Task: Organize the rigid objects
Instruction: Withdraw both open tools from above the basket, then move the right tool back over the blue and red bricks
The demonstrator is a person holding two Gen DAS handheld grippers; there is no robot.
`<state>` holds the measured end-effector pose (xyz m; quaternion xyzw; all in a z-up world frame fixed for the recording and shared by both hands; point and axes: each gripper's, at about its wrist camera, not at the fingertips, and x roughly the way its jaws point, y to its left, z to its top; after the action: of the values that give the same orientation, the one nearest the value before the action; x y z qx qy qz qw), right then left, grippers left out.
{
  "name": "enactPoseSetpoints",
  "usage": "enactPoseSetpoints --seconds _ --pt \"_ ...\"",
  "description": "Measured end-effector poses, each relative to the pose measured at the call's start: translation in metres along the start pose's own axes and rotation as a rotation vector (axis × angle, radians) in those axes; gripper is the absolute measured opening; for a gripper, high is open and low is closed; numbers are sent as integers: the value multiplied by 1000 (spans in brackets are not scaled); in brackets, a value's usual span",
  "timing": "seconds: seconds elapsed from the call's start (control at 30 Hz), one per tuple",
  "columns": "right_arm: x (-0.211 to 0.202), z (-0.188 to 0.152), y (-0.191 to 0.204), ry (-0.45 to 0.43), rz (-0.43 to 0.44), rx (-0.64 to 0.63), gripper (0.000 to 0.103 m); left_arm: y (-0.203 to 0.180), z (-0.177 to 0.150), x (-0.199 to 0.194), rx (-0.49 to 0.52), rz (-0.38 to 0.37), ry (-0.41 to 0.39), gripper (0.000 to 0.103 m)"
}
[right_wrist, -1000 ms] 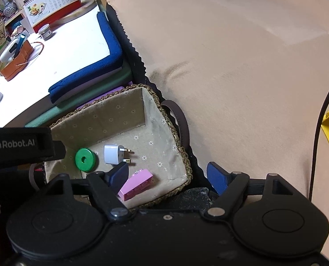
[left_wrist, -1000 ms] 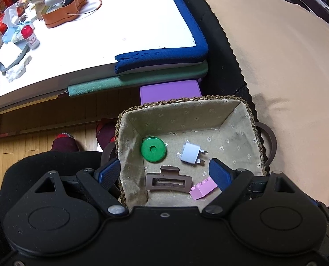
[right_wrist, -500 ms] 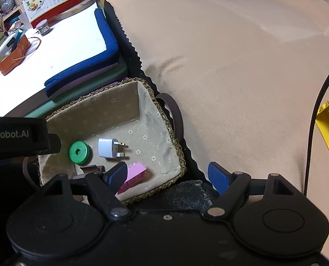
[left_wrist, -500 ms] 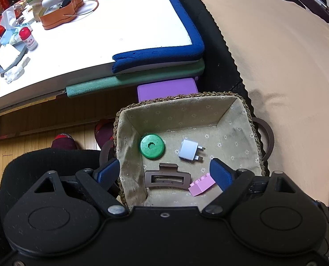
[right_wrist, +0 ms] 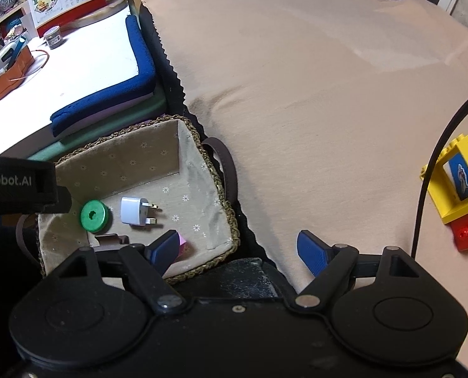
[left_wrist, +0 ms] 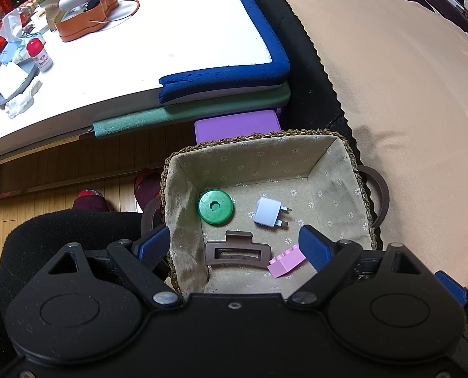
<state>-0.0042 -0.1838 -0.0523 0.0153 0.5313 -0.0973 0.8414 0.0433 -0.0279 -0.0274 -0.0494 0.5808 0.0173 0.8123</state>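
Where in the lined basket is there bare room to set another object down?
The basket floor is bare along the far wall, behind the green disc and white plug. The near half is crowded: hair clip, pink brick.

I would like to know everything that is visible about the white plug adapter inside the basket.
The white plug adapter is a small, rounded, boxy block of smooth, glossy plastic. Metal prongs stick out of one end, pointing toward the basket's right wall. It lies on its side on the floral cloth lining of the woven basket, near the middle of the floor. The green disc is to its left, the brown hair clip and pink brick nearer the camera. Nothing but the lining touches it.
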Motion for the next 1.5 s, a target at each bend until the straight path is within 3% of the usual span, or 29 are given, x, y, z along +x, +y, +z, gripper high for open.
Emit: enactPoseSetpoints --seconds 0.33,0.63,1.0,1.33,1.5 --pt "-34 -10 -28 -48 42 41 82 -2 -4 -2 13 -17 -5 85" --pt "-79 -27 -106 -122 -11 173 84 -13 -11 -7 76 -39 -15 85" --pt "-108 -83 -253 -130 -235 443 85 -36 -21 -9 193 -10 -34 86" --pt "-138 -139 -378 -166 -569 688 88 -52 -28 -4 252 34 -24 86" --pt "-135 -154 -391 -156 -536 737 90 -60 -31 0 276 38 -16 86"
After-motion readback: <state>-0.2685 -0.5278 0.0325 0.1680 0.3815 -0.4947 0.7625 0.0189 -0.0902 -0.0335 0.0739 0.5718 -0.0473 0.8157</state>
